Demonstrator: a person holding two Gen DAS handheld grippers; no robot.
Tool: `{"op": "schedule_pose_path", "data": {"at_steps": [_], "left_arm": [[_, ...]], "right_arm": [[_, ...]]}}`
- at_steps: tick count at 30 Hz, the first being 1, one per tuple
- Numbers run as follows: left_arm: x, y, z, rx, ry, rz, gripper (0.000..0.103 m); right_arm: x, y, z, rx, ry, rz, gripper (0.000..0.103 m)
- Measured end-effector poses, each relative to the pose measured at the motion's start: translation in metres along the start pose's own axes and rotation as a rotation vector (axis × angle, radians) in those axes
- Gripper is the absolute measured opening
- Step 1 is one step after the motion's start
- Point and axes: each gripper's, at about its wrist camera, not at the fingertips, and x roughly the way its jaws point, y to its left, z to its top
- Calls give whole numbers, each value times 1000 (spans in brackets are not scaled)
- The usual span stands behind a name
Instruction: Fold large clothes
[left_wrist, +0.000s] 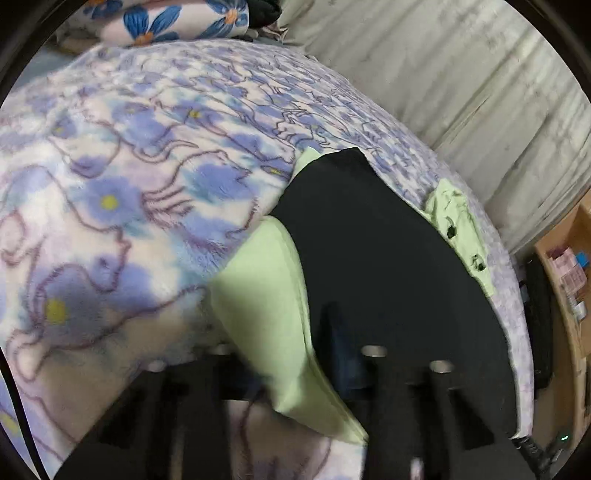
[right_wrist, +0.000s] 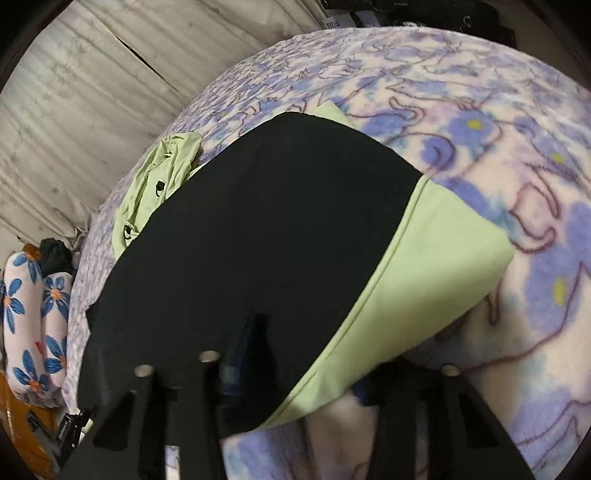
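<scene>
A black garment (left_wrist: 369, 258) (right_wrist: 258, 221) with pale green panels lies spread on a fleecy blue-flowered blanket (left_wrist: 129, 166) (right_wrist: 480, 147). Its crumpled green hood (left_wrist: 458, 221) (right_wrist: 162, 173) lies at the far end. In the left wrist view my left gripper (left_wrist: 295, 373) is at the near end, its dark fingers closed on the green side strip (left_wrist: 266, 277) that runs between them. In the right wrist view my right gripper (right_wrist: 306, 376) grips the near green band (right_wrist: 424, 266) where it meets the black cloth. That corner sits slightly raised off the blanket.
Pillows (left_wrist: 173, 18) (right_wrist: 33, 314) with big blue flowers lie at one end of the bed. A pale pleated curtain (left_wrist: 443, 74) (right_wrist: 92, 92) hangs along the far side. A wooden shelf (left_wrist: 569, 277) with small items stands past the bed's edge.
</scene>
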Motion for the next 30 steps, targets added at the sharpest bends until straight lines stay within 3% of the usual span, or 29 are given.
{"op": "schedule_pose_path", "data": {"at_steps": [1,7,14,23,30], "left_arm": [[-1,0,0,-1,-1,-16,12],[-32,-25,0,82,-74,23,7],[-78,-29,-3,121,-65,41,7],[-123,-7,-28,153,16,88,7],[-134,7,-39,174,59,113,8]], "right_arm": [[-1,-1,1,2,-3,4,19],[-27,11,-1,-43,-84,0,7],[-62,10,-4,-33,-78,27,7],[-100,-1,-37,-70,-16,1,7],[-109,-7,-57,-109,6,-32,7]]}}
